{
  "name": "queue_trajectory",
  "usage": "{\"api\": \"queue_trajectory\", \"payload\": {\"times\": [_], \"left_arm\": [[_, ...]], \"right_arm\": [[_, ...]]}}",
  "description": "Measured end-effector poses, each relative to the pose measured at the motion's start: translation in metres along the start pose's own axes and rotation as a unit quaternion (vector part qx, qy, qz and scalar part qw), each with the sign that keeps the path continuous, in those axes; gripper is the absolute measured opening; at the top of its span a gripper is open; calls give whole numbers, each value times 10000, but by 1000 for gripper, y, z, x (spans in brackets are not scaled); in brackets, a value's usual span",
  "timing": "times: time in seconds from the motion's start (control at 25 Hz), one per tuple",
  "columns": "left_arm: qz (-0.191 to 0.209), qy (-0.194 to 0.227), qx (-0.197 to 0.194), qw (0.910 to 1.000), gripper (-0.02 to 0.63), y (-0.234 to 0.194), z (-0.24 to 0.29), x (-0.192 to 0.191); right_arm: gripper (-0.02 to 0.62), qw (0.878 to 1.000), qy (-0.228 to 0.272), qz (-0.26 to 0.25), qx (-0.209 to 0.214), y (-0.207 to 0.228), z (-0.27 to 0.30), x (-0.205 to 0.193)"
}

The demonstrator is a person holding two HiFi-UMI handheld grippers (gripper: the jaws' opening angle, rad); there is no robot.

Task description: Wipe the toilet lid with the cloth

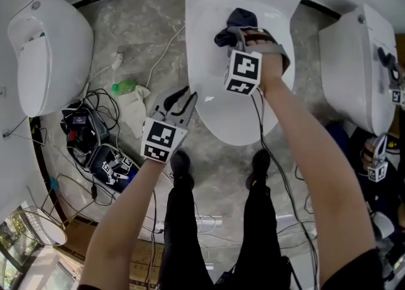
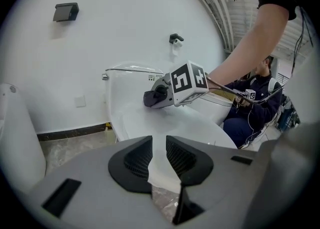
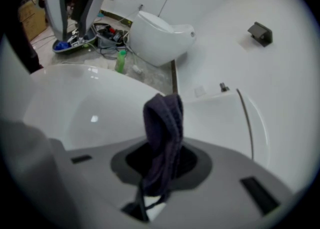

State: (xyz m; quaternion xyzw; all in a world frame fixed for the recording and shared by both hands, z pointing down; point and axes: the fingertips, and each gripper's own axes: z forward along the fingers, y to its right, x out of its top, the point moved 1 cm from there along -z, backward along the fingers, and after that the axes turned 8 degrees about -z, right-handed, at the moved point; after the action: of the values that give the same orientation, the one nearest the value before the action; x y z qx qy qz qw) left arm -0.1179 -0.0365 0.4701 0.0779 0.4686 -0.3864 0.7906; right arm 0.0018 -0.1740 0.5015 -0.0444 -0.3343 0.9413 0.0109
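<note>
The white toilet lid (image 1: 221, 108) lies shut in the middle of the head view. A dark cloth (image 1: 235, 21) sits bunched on the lid's back part, near the tank. My right gripper (image 1: 242, 30) is shut on the cloth, which hangs out of its jaws in the right gripper view, cloth (image 3: 162, 123) above gripper (image 3: 162, 159). My left gripper (image 1: 182, 97) hovers off the lid's left edge, its jaws almost together and holding nothing. The left gripper view looks past its gripper (image 2: 159, 144) over the lid (image 2: 165, 123) to the cloth (image 2: 152, 98).
Two more white toilets stand at the left (image 1: 47, 54) and right (image 1: 354, 73). Cables and gear (image 1: 95, 146) and a green bottle (image 1: 123, 86) lie on the marble floor at left. My shoes (image 1: 180, 165) stand before the bowl. Another person (image 2: 255, 103) sits at right.
</note>
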Motion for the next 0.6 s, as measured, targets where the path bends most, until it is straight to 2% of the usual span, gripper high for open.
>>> {"api": "queue_trajectory", "payload": {"times": [0.6], "left_arm": [[60, 99, 47, 9999, 92, 7, -4, 4]], "right_arm": [[91, 9993, 280, -35, 234, -77, -49, 27]]}}
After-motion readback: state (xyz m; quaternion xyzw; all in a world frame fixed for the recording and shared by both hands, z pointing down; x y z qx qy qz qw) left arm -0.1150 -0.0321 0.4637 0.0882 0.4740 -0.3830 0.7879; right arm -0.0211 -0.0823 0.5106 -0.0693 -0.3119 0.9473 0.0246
